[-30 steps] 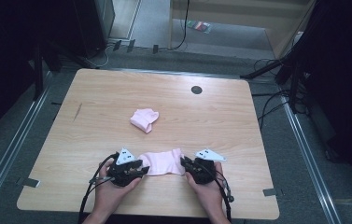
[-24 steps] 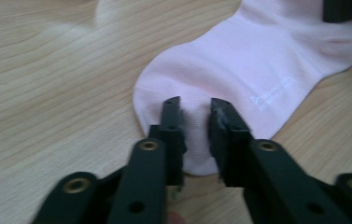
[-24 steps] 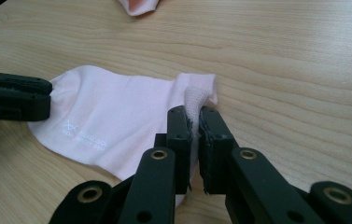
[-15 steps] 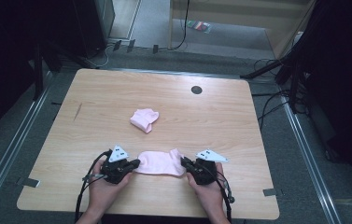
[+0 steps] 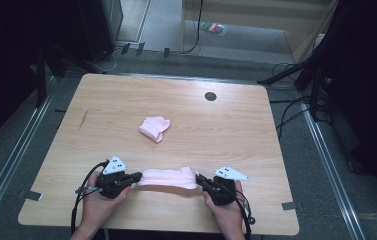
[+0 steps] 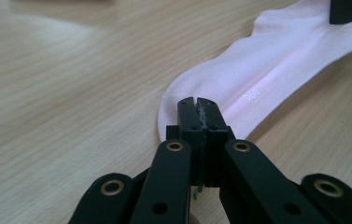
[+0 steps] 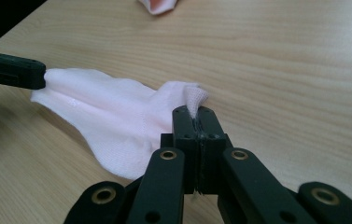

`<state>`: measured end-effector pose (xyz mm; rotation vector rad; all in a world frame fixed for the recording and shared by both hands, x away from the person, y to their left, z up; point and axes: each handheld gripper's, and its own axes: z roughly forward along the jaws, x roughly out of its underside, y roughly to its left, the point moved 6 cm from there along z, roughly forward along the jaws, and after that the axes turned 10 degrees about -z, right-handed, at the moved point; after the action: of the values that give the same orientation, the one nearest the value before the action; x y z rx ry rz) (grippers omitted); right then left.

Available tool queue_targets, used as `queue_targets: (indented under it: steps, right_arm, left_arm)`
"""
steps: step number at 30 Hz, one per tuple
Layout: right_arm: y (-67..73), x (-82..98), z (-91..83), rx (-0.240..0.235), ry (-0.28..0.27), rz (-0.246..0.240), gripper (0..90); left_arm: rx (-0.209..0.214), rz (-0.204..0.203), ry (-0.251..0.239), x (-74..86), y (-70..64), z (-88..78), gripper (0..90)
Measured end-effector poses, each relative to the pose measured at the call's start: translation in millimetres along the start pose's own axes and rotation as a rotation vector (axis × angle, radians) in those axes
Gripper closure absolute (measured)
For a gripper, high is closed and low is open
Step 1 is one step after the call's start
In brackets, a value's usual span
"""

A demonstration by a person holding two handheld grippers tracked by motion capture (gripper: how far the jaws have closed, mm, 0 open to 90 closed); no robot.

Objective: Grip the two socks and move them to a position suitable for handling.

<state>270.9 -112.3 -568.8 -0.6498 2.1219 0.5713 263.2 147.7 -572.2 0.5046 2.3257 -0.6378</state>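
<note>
A pink sock (image 5: pixel 168 177) is stretched out between my two grippers near the table's front edge. My left gripper (image 5: pixel 137 177) is shut on one end of it; in the left gripper view the jaws (image 6: pixel 197 105) pinch the rounded edge of the sock (image 6: pixel 276 70). My right gripper (image 5: pixel 199 179) is shut on the other end; in the right gripper view its jaws (image 7: pixel 196 114) clamp a ribbed corner of the sock (image 7: pixel 113 116). The left gripper's tip (image 7: pixel 19 72) shows at the sock's far end there.
A second pink sock (image 5: pixel 154 128), folded into a small bundle, lies near the middle of the wooden table (image 5: pixel 226 130). A black round grommet (image 5: pixel 210 96) sits near the far edge. Cables trail from both grippers over the front edge.
My left gripper has shifted left, away from the right one, and the sock between them has been pulled from a loose shape into a long taut strip. The right gripper has stayed put.
</note>
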Motion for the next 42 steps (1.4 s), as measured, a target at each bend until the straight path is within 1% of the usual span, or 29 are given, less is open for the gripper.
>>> queue_targets:
  steps: [2,3,4,5,6,7,8,9,10,12,13,16,19,20,21,24,25,26,27,29,31,32,33,34,35,36,37,39,42]
  right_arm:
    - [-0.7,3.0,1.4,-0.005,0.015,0.008,89.6]
    - [-1.9,7.2,4.7,0.007,0.026,0.000,85.0]
    - [-1.8,8.4,5.6,0.007,0.032,0.002,79.0]
    - [-1.5,9.4,6.9,0.005,0.039,0.004,69.6]
    - [-1.7,9.1,6.9,0.006,0.035,0.001,63.1]
    - [-2.1,7.0,5.8,0.002,0.018,-0.003,57.3]
    - [-2.1,7.0,5.8,0.002,0.018,-0.003,57.3]
    - [-5.0,-3.3,1.3,-0.022,-0.032,0.004,50.9]
    - [-6.2,-5.5,0.4,-0.019,-0.038,0.006,50.8]
    - [-11.2,-14.4,-1.0,-0.010,-0.066,0.011,51.5]
    - [-14.1,-20.0,-0.1,-0.004,-0.069,0.010,53.0]
    - [-16.6,-37.5,3.1,0.008,-0.091,-0.003,55.3]
    - [-14.3,-56.7,10.1,0.009,-0.091,-0.044,55.7]
    - [-13.4,-65.8,15.2,0.010,-0.088,-0.068,56.0]
    - [-12.7,-72.9,19.6,0.015,-0.088,-0.078,56.3]
    - [-9.9,-91.8,35.4,0.009,-0.080,-0.097,56.6]
    - [-8.2,-99.7,43.4,0.011,-0.077,-0.112,56.6]
    - [-8.2,-99.7,43.4,0.011,-0.077,-0.112,56.6]
    - [-3.8,-110.1,57.4,0.000,-0.062,-0.135,56.6]
    - [0.3,-117.2,69.6,-0.001,-0.052,-0.154,56.5]
    - [5.3,-123.9,86.3,-0.019,-0.034,-0.157,56.1]
    - [5.3,-123.9,86.3,-0.019,-0.034,-0.157,56.1]
    - [11.3,-128.4,100.2,-0.038,-0.017,-0.154,54.3]
    - [15.1,-130.1,107.3,-0.039,-0.009,-0.167,52.9]
    - [19.1,-131.4,114.2,-0.036,-0.002,-0.189,51.4]
    - [19.1,-131.4,114.2,-0.036,-0.002,-0.189,51.4]
    - [26.2,-132.8,127.9,-0.024,0.017,-0.237,49.4]
    - [29.3,-133.4,141.4,-0.001,0.047,-0.266,49.2]
    - [29.2,-133.0,161.4,0.017,0.093,-0.288,45.1]
  left_arm:
    - [0.009,-0.002,0.004,1.7,-0.3,2.4,90.0]
    - [0.032,0.005,0.030,7.0,-1.3,8.1,88.9]
    - [0.035,0.006,0.026,8.6,-1.3,10.8,87.2]
    - [0.056,0.001,0.026,8.6,-2.0,11.4,77.2]
    - [0.081,-0.012,0.020,7.4,-2.5,11.6,67.3]
    - [0.109,-0.028,-0.004,4.6,-2.4,9.7,57.5]
    - [0.109,-0.028,-0.004,4.6,-2.4,9.7,50.0]
    - [0.121,-0.046,-0.053,0.1,-0.5,5.7,46.4]
    - [0.128,-0.056,-0.075,-2.4,1.8,3.9,46.0]
    - [0.132,-0.059,-0.086,-3.5,3.0,3.3,44.0]
    - [0.101,-0.061,-0.107,-5.3,8.5,3.4,43.5]
    - [0.042,-0.077,-0.136,-7.8,20.7,3.8,41.4]
    - [0.011,-0.109,-0.192,-12.9,36.0,-1.1,40.2]
    - [0.011,-0.109,-0.192,-12.9,36.0,-1.1,40.0]
    - [0.013,-0.120,-0.230,-16.8,45.5,-5.8,40.0]
    - [-0.025,-0.115,-0.289,-21.0,58.5,-11.6,37.9]
    - [-0.029,-0.118,-0.300,-21.4,61.4,-12.6,37.8]
    - [-0.029,-0.118,-0.300,-21.4,61.4,-12.6,37.8]
    - [-0.055,-0.138,-0.317,-20.4,68.8,-13.7,37.9]
    - [-0.071,-0.173,-0.317,-17.2,74.3,-11.2,37.9]
    - [-0.081,-0.184,-0.327,-17.6,75.5,-11.5,37.9]
    - [-0.082,-0.185,-0.340,-18.3,75.5,-13.0,37.9]
    - [-0.098,-0.194,-0.350,-17.5,77.4,-13.1,38.0]
    - [-0.105,-0.204,-0.349,-17.0,78.2,-12.6,37.9]
    - [-0.108,-0.205,-0.347,-16.8,78.5,-12.2,37.8]
    - [-0.108,-0.205,-0.347,-16.8,78.5,-12.2,37.8]
    - [-0.117,-0.196,-0.338,-16.4,78.1,-10.7,37.8]
    - [-0.120,-0.196,-0.332,-16.4,77.8,-10.1,38.0]
    - [-0.114,-0.216,-0.324,-16.2,79.4,-9.8,38.1]
